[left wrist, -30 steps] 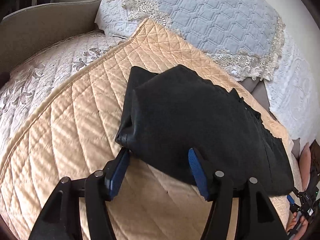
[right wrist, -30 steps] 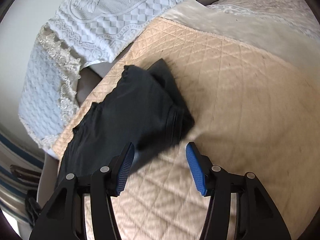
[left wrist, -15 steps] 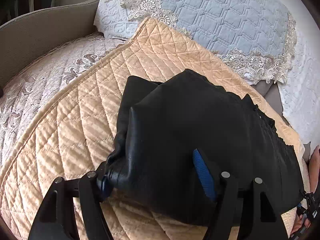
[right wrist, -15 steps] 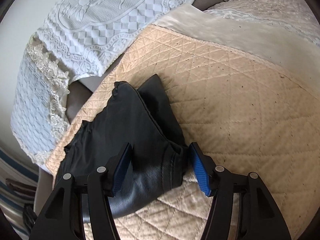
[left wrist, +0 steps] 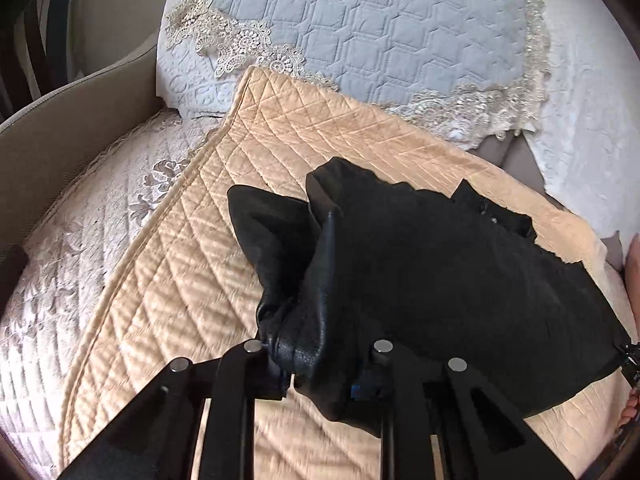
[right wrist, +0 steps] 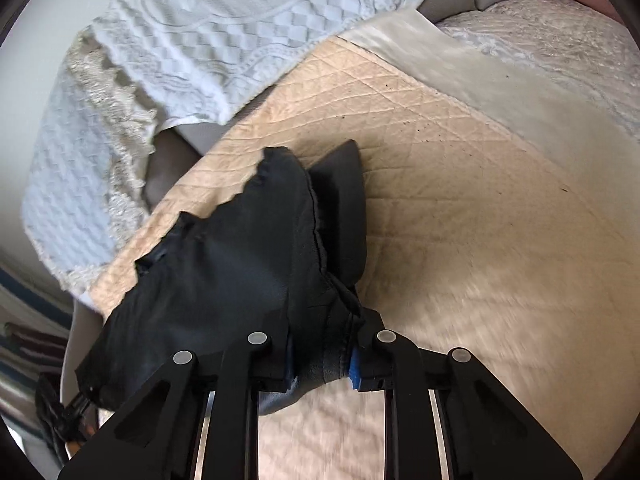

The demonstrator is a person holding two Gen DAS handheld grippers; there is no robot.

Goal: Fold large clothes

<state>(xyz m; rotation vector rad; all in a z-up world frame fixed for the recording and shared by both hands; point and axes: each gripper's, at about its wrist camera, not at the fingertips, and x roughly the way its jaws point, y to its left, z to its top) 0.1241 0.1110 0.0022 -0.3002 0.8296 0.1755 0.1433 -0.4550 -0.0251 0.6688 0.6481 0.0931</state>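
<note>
A black leather-like garment point(left wrist: 420, 280) lies folded on a peach quilted cover point(left wrist: 192, 280). My left gripper point(left wrist: 320, 380) is shut on the garment's near left corner, which bunches between the fingers. My right gripper point(right wrist: 324, 364) is shut on the garment's point(right wrist: 224, 272) other near corner, by a stitched seam. A blue pad point(right wrist: 355, 368) of the right gripper shows beside the pinched fabric. The garment's far edge rests on the peach cover point(right wrist: 460, 200).
A blue-grey quilted pillow with lace trim point(left wrist: 380, 28) lies behind the cover. A white textured spread point(right wrist: 224, 20) hangs at the far side. A beige sofa arm point(left wrist: 60, 128) rises on the left. A pale floral cushion point(left wrist: 80, 240) adjoins the cover.
Both grippers moved forward onto the garment's near corners and closed on them. The corners are now bunched and slightly raised.
</note>
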